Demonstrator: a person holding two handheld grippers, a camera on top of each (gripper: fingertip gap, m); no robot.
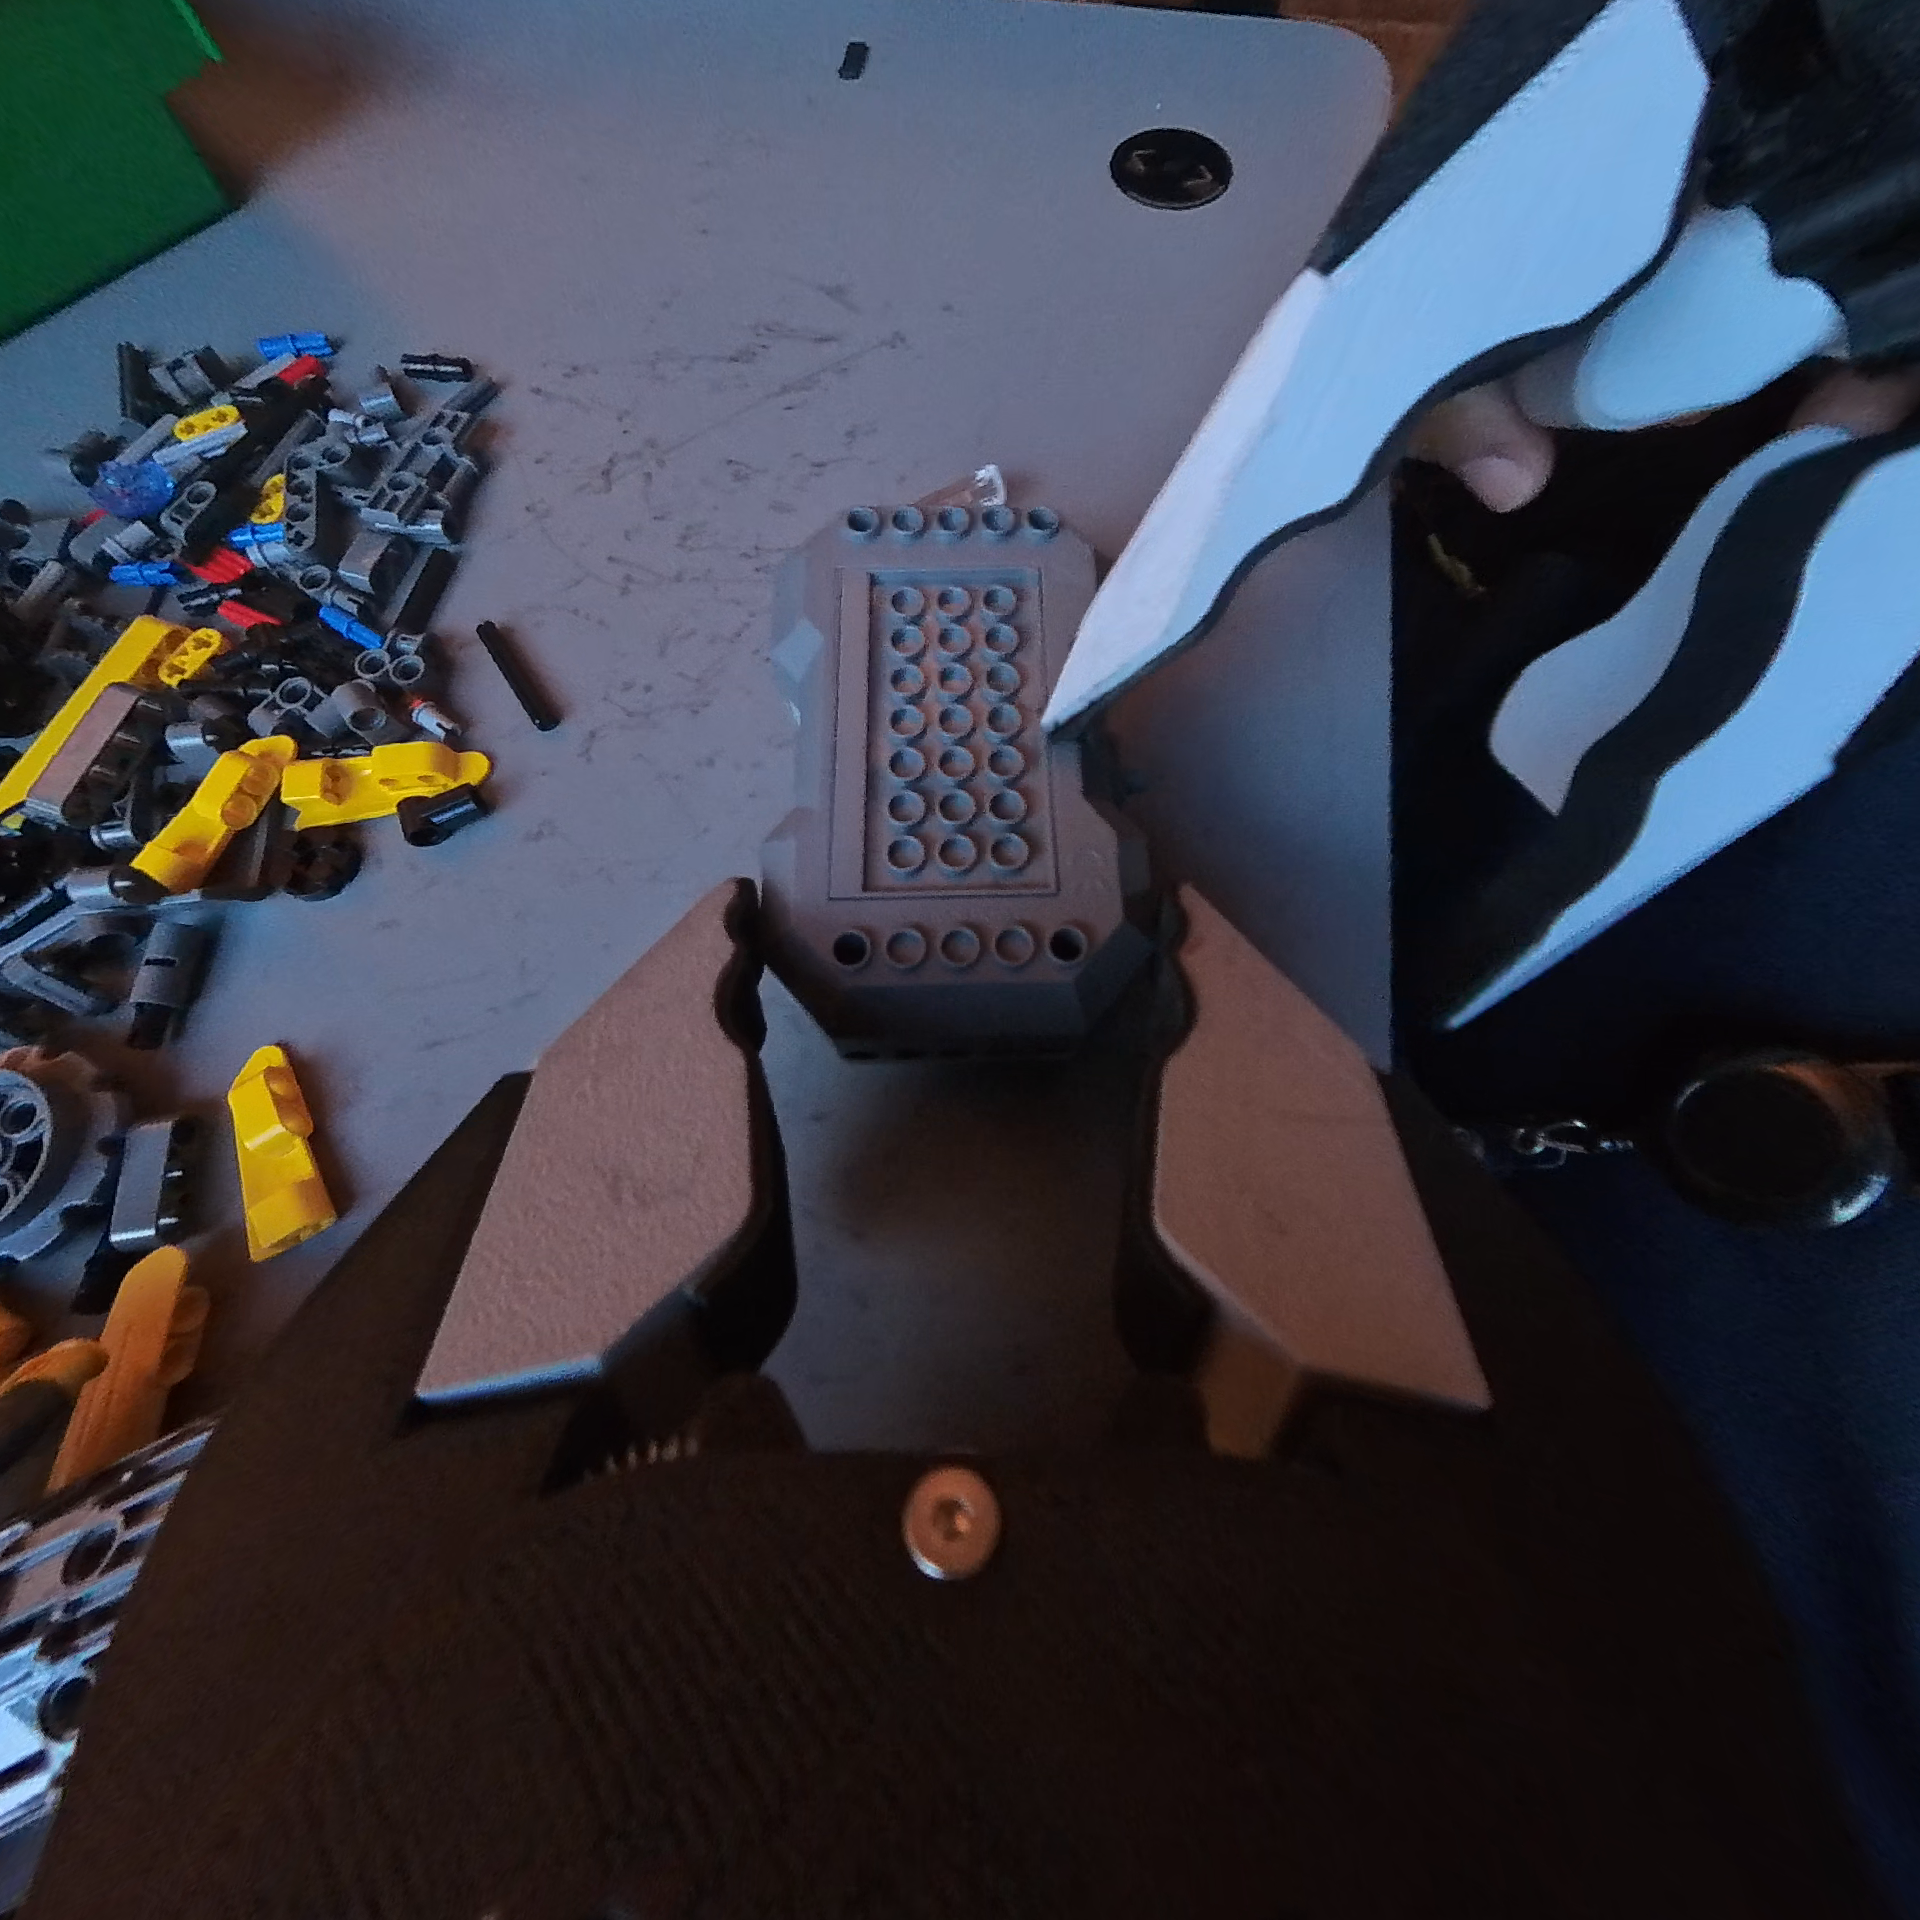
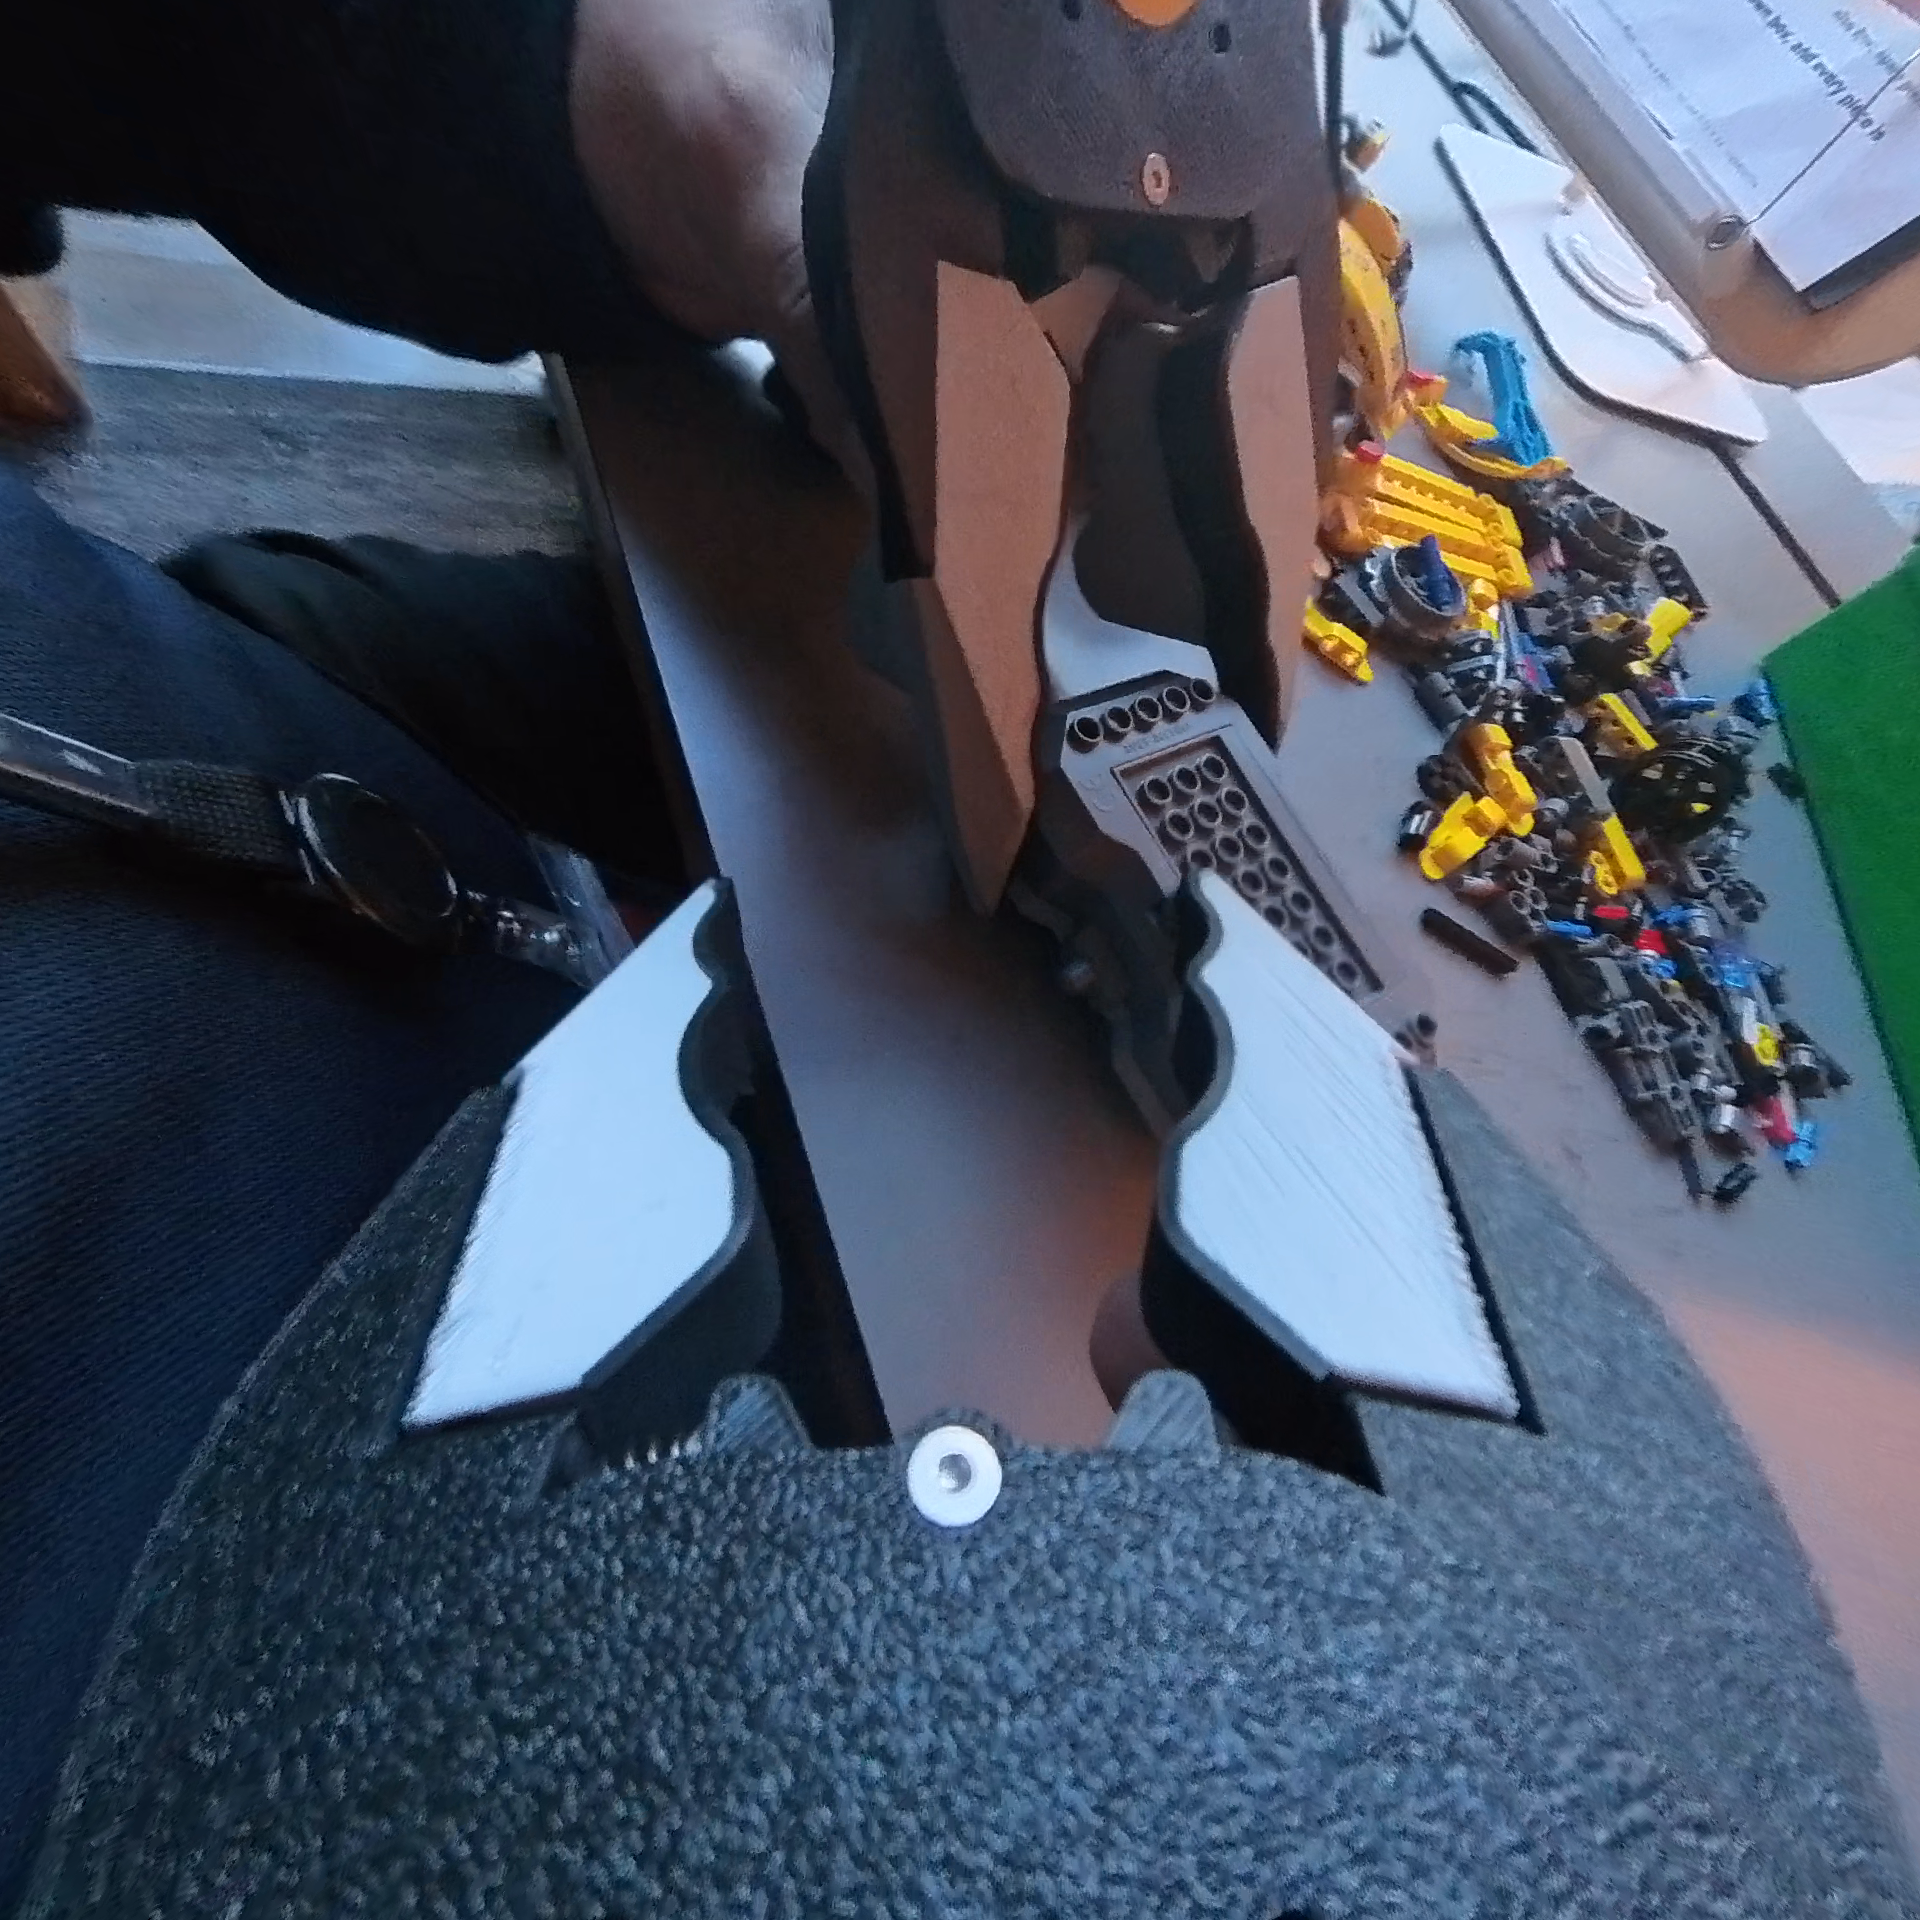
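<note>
Gripping left tongs (image 1: 956,914), grey studded brick (image 1: 940,727)

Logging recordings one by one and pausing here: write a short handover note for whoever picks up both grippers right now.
Left gripper: shut on the near end of the grey studded plate, which sits on the grey table.
Right gripper: open, one finger touching the plate's right edge, the other off the table edge.
Loose brick pile lies left of the plate.
Nothing is attached to the plate yet; the pile is unsorted.

Printed lines on a white sheet (image 2: 1704,94) (far corner of the table), too blurred for reading.
</note>
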